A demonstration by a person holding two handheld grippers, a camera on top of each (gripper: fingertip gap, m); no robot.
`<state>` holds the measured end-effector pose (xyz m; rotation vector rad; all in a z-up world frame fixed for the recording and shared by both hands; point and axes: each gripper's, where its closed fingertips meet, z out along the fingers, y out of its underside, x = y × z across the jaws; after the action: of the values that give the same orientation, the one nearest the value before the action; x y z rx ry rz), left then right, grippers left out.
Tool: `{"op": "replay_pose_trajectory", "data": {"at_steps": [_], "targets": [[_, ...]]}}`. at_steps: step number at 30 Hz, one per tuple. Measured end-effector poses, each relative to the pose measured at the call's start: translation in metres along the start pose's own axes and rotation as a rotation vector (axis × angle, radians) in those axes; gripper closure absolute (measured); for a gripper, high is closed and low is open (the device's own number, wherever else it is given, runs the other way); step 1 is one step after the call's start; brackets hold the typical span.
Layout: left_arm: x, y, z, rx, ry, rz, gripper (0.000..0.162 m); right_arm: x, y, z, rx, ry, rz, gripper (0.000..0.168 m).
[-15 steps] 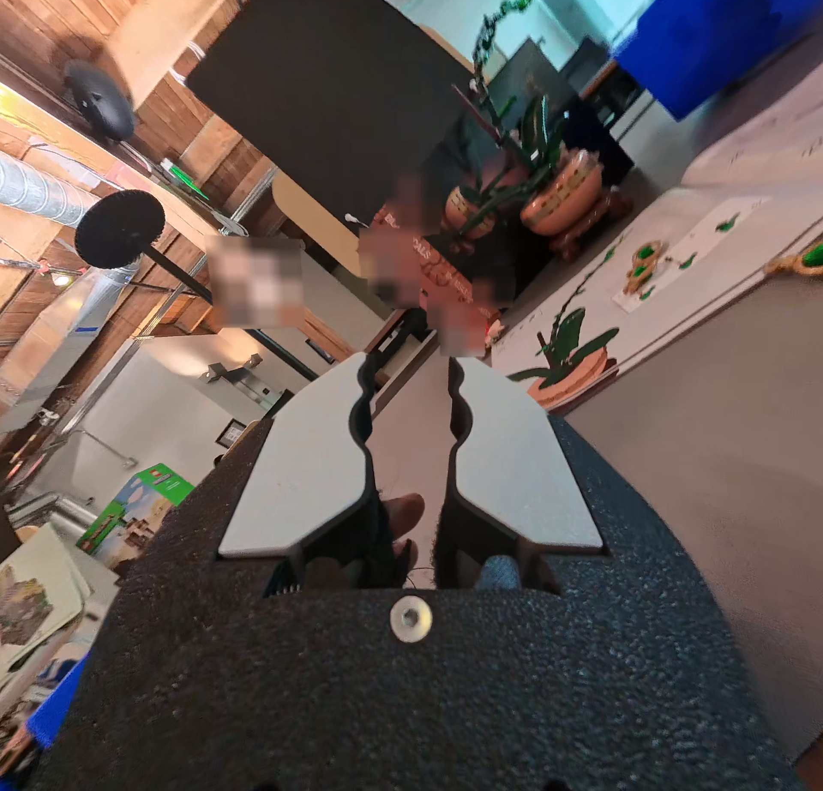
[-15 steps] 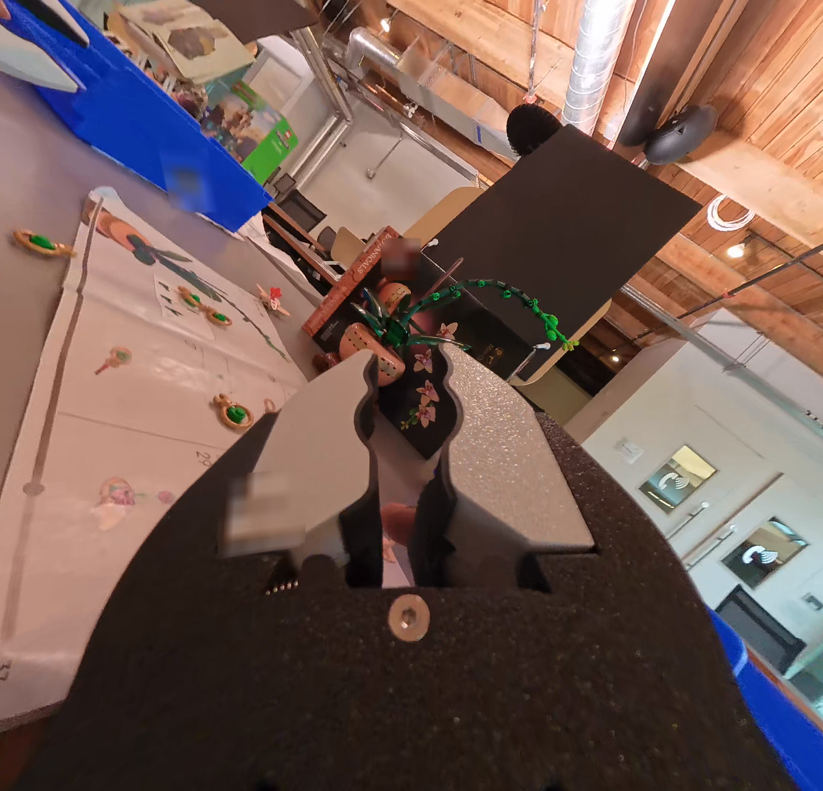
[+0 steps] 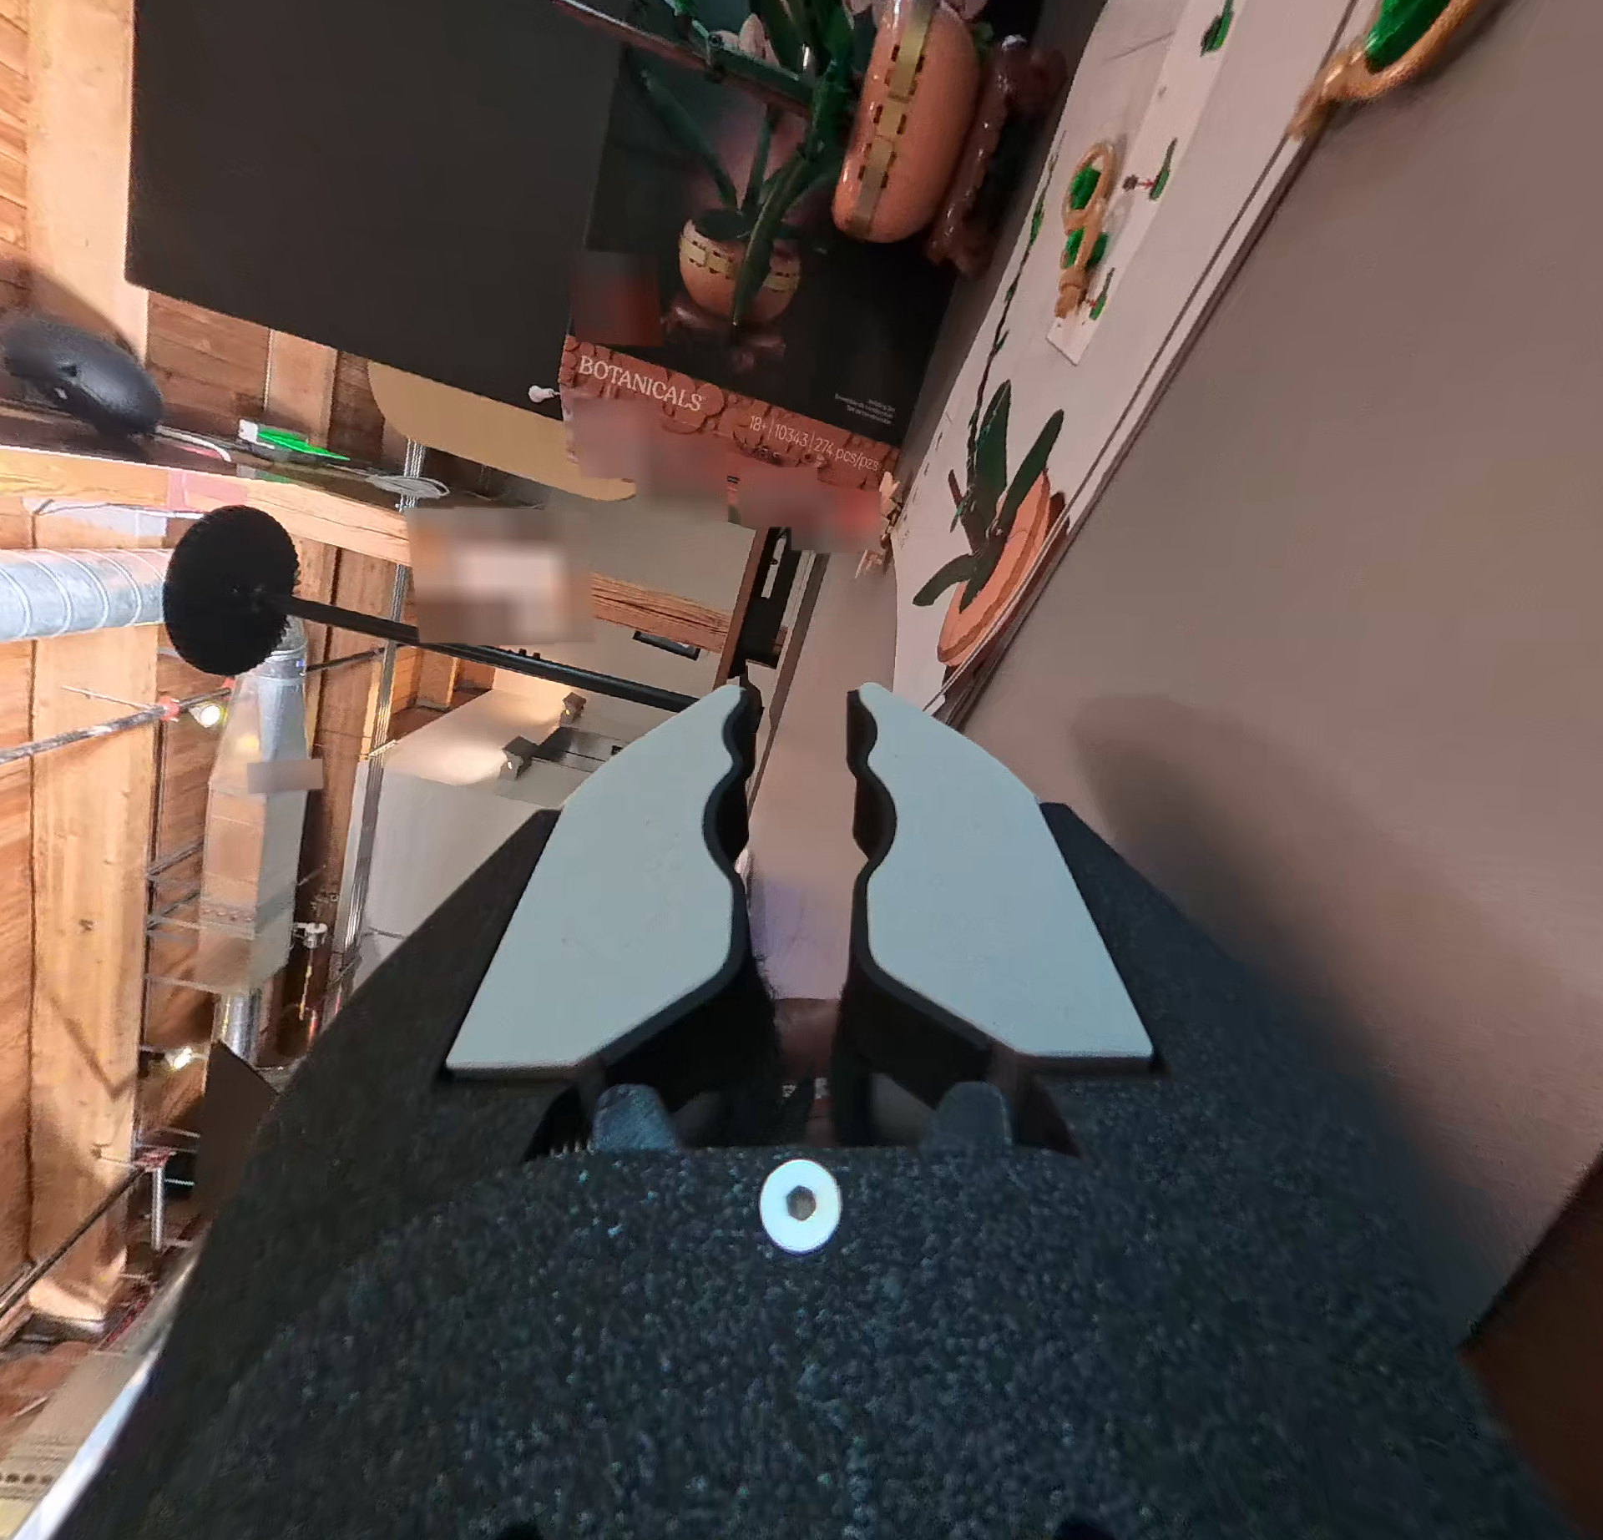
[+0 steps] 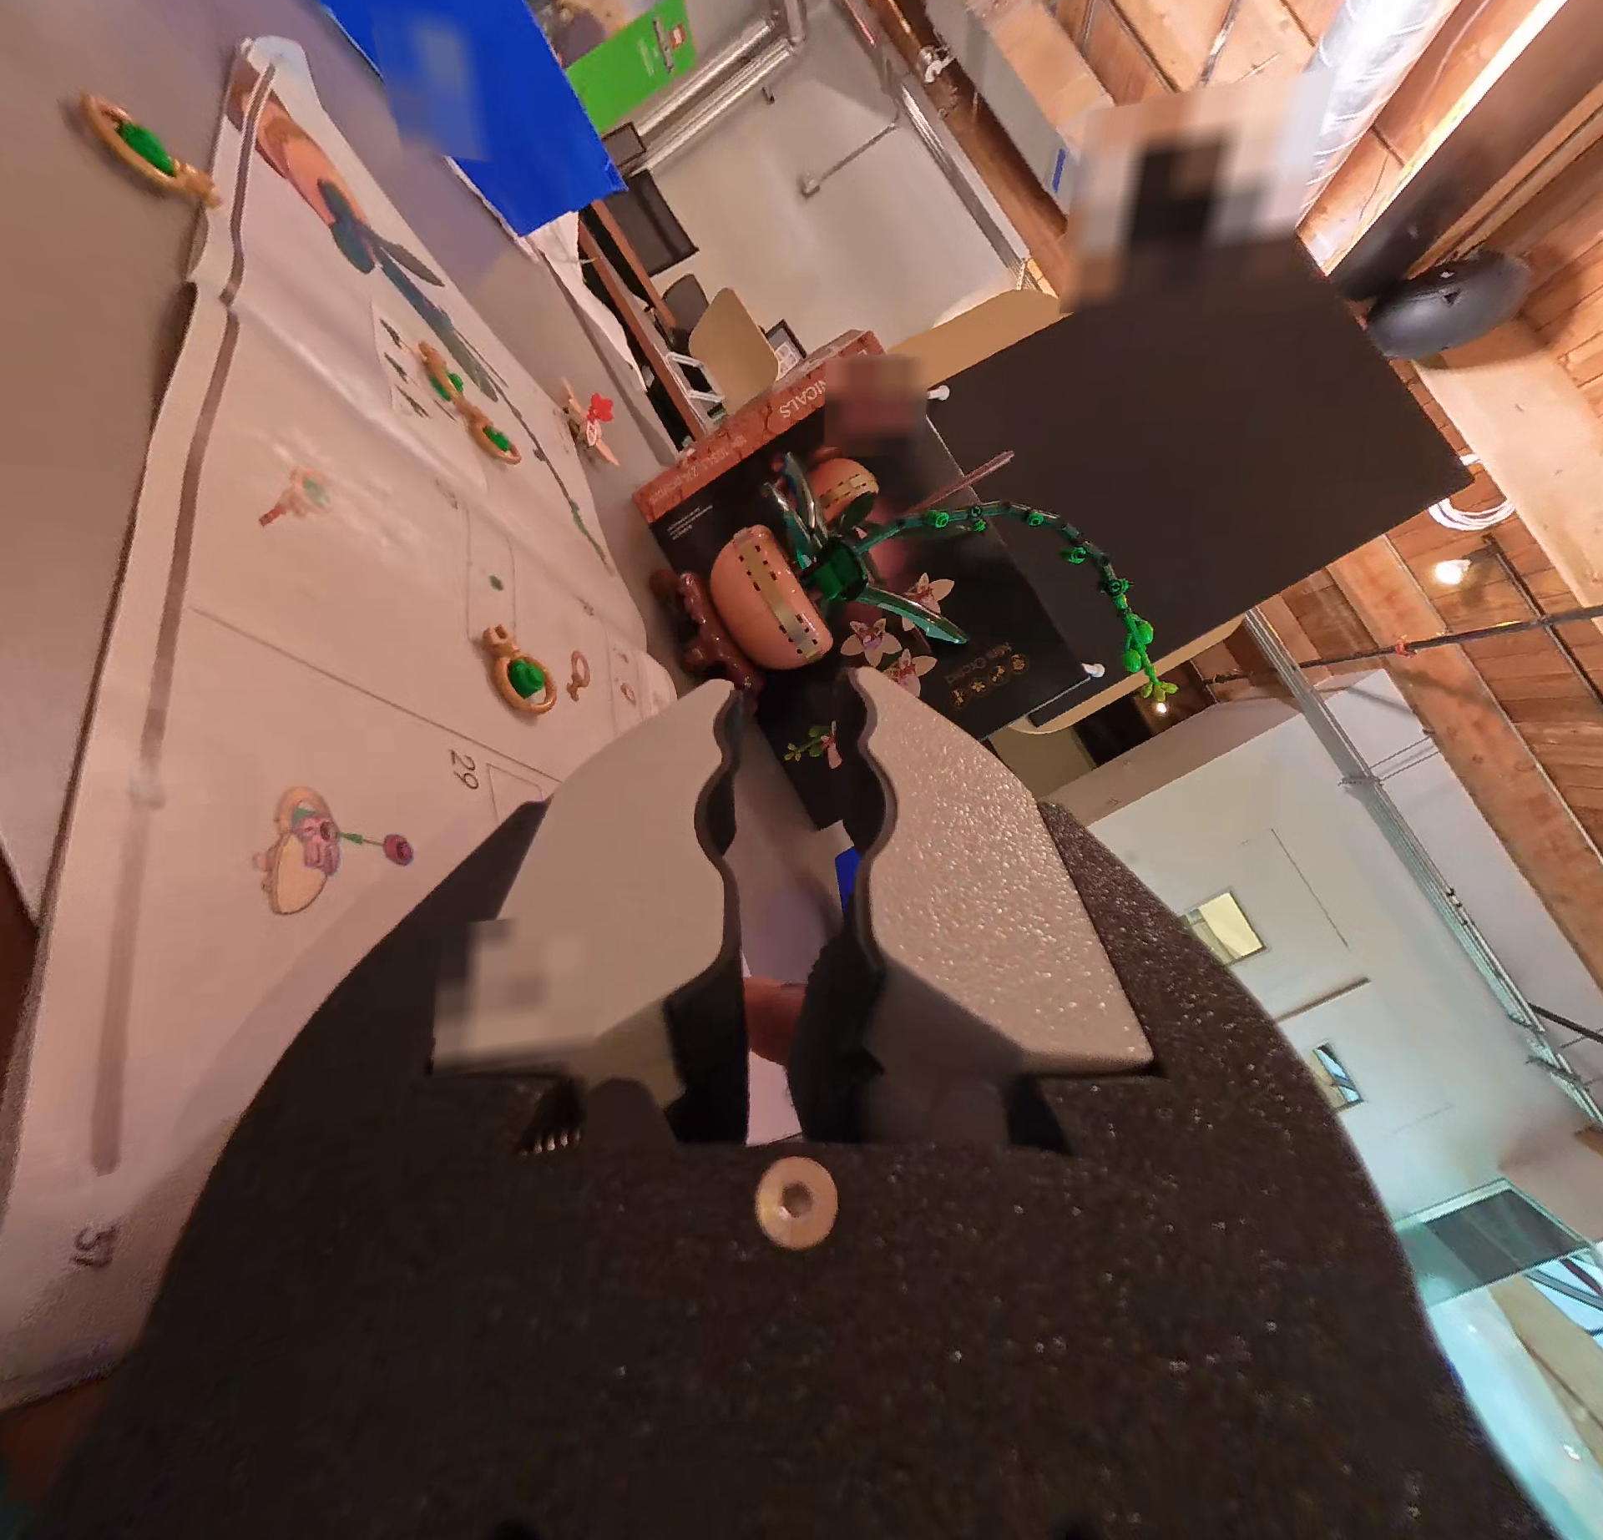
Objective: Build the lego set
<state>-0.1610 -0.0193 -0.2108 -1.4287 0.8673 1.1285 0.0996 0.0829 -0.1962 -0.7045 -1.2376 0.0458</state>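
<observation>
The lego plant model, a peach pot (image 4: 768,596) on a brown base with a long green stem (image 4: 1089,557), stands on the table before its dark box (image 4: 980,631). It also shows in the left wrist view (image 3: 906,111). My right gripper (image 4: 794,692) is held short of the pot, jaws a little apart and empty. My left gripper (image 3: 798,700) is over the grey table (image 3: 1344,588), jaws a little apart and empty. Tan rings with green pieces lie on the instruction sheet (image 4: 520,679) and on the table (image 4: 143,145), (image 3: 1405,15).
The white instruction sheet (image 4: 347,631), (image 3: 997,423) covers much of the table. A small red and white flower piece (image 4: 594,423) lies near the box. A blue bin (image 4: 460,50) and a green box (image 4: 624,33) stand at the far side.
Both grippers have rolled and moved nearer the pot model, which now looks larger in both views. The gaps between the jaws look the same.
</observation>
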Motion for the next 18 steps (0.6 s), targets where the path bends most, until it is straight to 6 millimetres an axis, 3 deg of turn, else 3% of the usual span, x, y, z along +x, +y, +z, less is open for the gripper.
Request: {"op": "replay_pose_trajectory", "data": {"at_steps": [9, 14, 18], "targets": [[0.004, 0.002, 0.0, -0.01, 0.028, -0.024, 0.149, 0.021, -0.001, -0.007, 0.018, 0.119, 0.071, 0.156], [0.007, 0.008, 0.003, -0.034, 0.07, -0.095, 0.156, 0.068, 0.001, -0.03, 0.078, 0.33, 0.35, 0.164], [0.007, 0.008, 0.003, -0.035, 0.067, -0.09, 0.157, 0.087, 0.007, -0.044, 0.132, 0.378, 0.555, 0.162]]}}
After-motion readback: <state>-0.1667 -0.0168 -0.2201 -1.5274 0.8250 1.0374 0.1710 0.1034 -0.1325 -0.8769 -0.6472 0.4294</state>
